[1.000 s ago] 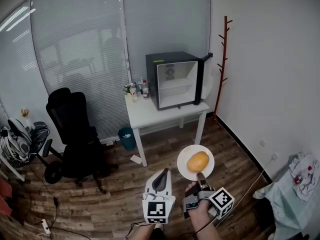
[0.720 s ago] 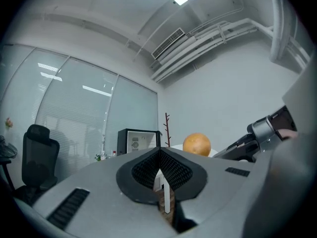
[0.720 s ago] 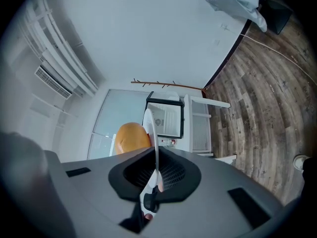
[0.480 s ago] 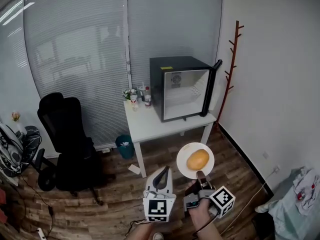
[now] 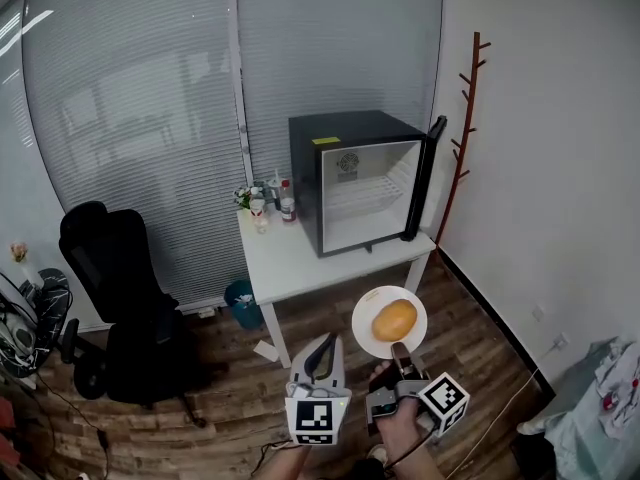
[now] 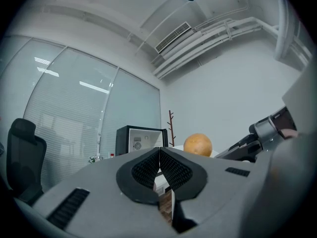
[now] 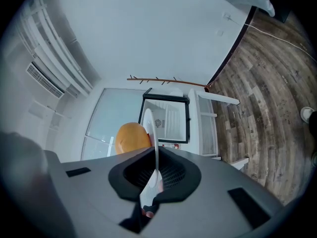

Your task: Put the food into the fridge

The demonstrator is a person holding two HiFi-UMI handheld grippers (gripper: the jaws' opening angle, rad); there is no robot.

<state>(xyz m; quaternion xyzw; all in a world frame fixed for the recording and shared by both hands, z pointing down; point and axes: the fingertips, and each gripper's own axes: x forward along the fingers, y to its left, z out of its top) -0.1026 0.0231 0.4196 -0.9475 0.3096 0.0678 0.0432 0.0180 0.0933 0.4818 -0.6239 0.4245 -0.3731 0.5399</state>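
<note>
Well short of the fridge (image 5: 365, 180), out over the wooden floor (image 5: 480, 348): round orange food (image 5: 395, 320) lying loose on a white plate (image 5: 362, 330), held at the near rim only.

Likely trouble from here:
- Tipping the plate on the way and losing the food over the edge, unrestrained and free to roll.
- Letting the thin rim slip out of so small a bite, with all the weight hanging beyond the pads.
- Knocking the plate's far edge on the worktop (image 5: 300, 258) or on the fridge's open door (image 5: 425, 173) while reaching for the shelf.

Right gripper (image 5: 399, 349): almost fully closed, pads clamped on the plate's rim, carrying plate and food together.

Left gripper (image 5: 325, 344): just beside the right one, jaws together at the tips, nothing between them, touching nothing.
</note>
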